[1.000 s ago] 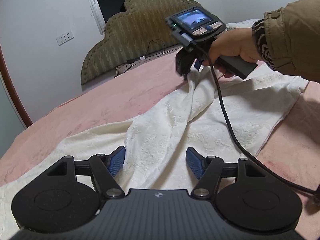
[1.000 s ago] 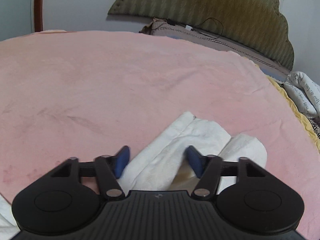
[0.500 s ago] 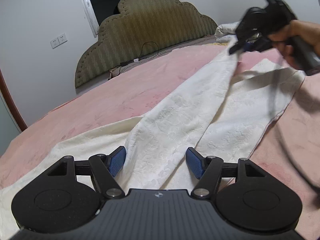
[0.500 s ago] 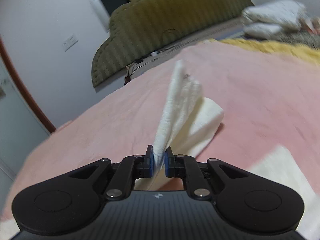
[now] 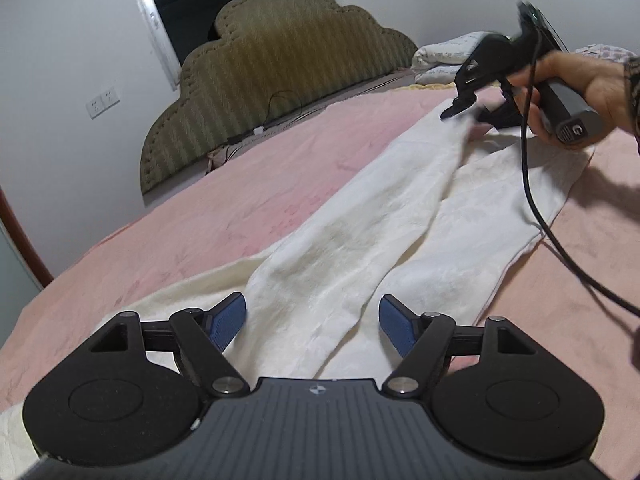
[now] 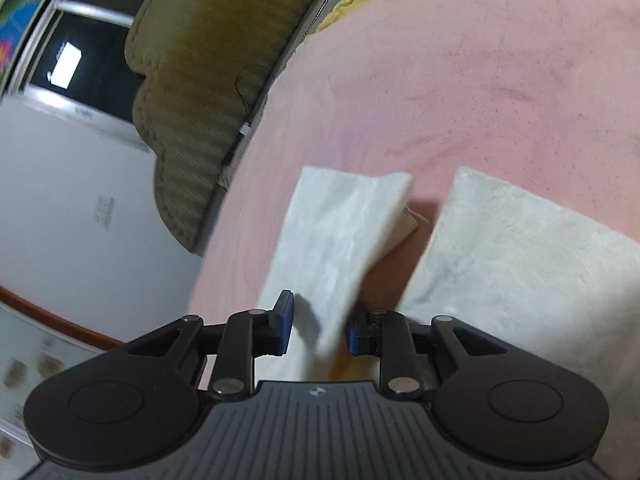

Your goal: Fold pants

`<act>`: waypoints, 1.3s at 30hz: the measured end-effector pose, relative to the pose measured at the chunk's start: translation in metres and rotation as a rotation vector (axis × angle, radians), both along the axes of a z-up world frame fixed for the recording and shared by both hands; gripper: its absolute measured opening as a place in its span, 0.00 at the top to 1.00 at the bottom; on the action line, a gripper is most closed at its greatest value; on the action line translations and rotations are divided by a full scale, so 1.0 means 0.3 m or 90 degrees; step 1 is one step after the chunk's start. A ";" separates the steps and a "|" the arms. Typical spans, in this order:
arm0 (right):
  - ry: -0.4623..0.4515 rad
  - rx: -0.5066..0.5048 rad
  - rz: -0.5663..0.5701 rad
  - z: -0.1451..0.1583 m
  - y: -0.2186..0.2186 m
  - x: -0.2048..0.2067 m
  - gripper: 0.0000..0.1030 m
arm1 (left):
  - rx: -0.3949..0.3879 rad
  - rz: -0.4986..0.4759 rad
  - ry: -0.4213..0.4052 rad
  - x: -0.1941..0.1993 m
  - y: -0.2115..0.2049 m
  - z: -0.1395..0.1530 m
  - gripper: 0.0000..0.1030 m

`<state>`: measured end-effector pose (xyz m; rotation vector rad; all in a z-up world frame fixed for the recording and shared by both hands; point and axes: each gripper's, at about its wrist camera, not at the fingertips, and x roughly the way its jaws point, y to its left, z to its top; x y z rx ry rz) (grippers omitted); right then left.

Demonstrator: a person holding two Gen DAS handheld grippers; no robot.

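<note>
Pants [image 5: 360,232] lie stretched across the pink bed [image 5: 200,220], cream-white, their long axis running from the near edge, under the left claw [image 5: 312,326], away toward the bed's far right side, where the right claw [image 5: 460,112] is. One leg is draped partly over the other, and the far end of the upper leg rises off the bed toward the right claw, so that claw is the nearer one to the leg ends.

In the right wrist view the right claw [image 6: 318,330] stands partly open, its blue pads apart, with the end of the upper leg [image 6: 340,240] between them; the cloth seems loose rather than pinched, though blur makes contact hard to judge. The other leg end [image 6: 520,260] lies flat on the bed just beside it.

The left claw is wide open, holding nothing, hovering above the upper part of the pants with fabric showing between its fingers.
</note>
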<state>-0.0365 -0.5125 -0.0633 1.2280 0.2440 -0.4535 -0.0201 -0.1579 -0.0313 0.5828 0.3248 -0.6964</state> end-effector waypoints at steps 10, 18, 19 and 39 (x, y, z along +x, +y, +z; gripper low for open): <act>-0.185 -0.112 0.091 0.400 0.114 -0.013 0.94 | 0.009 0.023 -0.048 -0.008 -0.101 -0.026 0.18; -0.251 -0.156 0.113 0.522 0.156 -0.108 0.94 | -0.073 0.023 0.069 0.069 -0.048 -0.013 0.55; -0.248 -0.163 0.113 0.524 0.154 -0.109 0.94 | -0.087 0.029 0.084 0.081 -0.034 -0.004 0.58; -0.060 -0.203 0.011 0.223 0.145 -0.453 0.94 | -0.163 -0.104 0.316 0.063 0.091 0.050 0.90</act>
